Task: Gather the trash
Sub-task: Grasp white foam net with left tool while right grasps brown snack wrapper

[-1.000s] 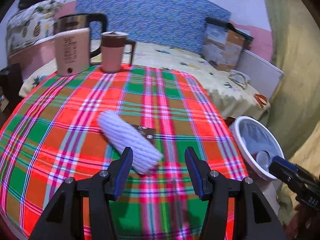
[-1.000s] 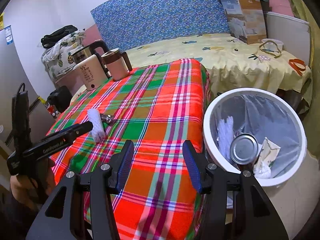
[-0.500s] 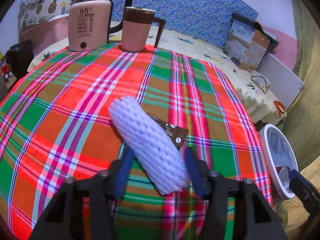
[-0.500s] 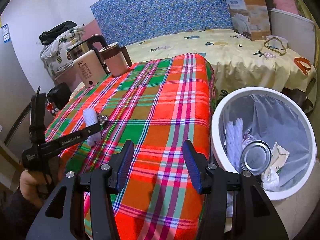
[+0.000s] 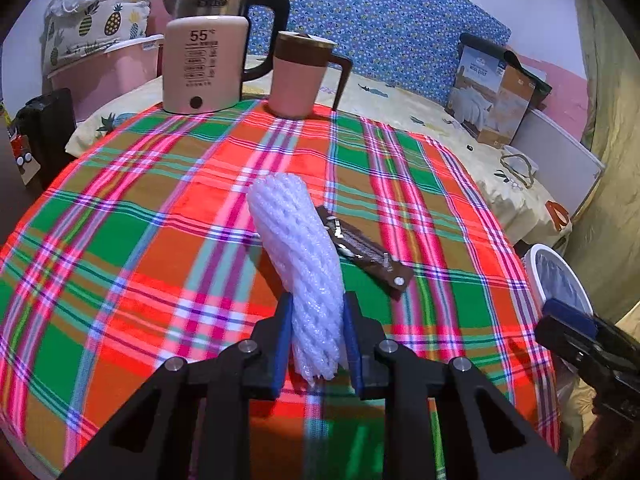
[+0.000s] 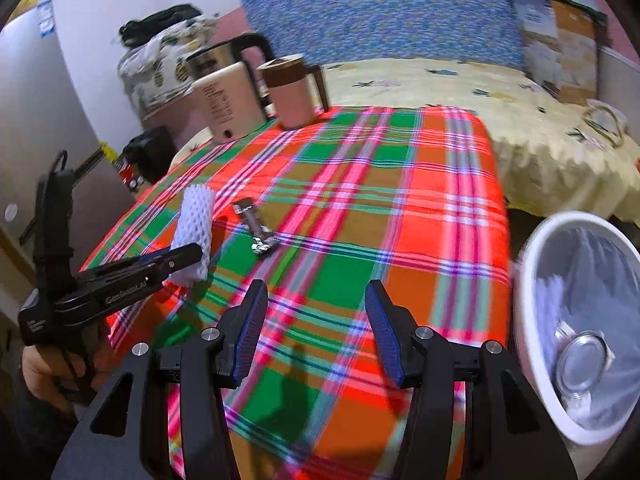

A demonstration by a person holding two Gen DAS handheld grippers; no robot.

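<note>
A white foam net sleeve [image 5: 298, 256] lies on the plaid tablecloth [image 5: 120, 240]. My left gripper [image 5: 314, 338] is shut on its near end, squeezing it; the sleeve also shows in the right wrist view [image 6: 193, 232]. A brown snack wrapper [image 5: 366, 254] lies just right of the sleeve, also seen in the right wrist view [image 6: 256, 228]. My right gripper [image 6: 316, 332] is open and empty above the table's near edge. A white trash bin [image 6: 536, 280] stands right of the table, holding a tin lid [image 6: 582, 362] and white scraps.
A beige kettle [image 5: 200, 68] and a pink lidded mug [image 5: 298, 76] stand at the table's far edge. A bed with a yellow cover [image 6: 520, 120] and a box [image 5: 496, 96] lies behind. A black bag [image 5: 44, 128] sits at the left.
My left gripper moved forward over the sleeve and closed on its near end. My right gripper swung left, putting the bin at the frame's right edge.
</note>
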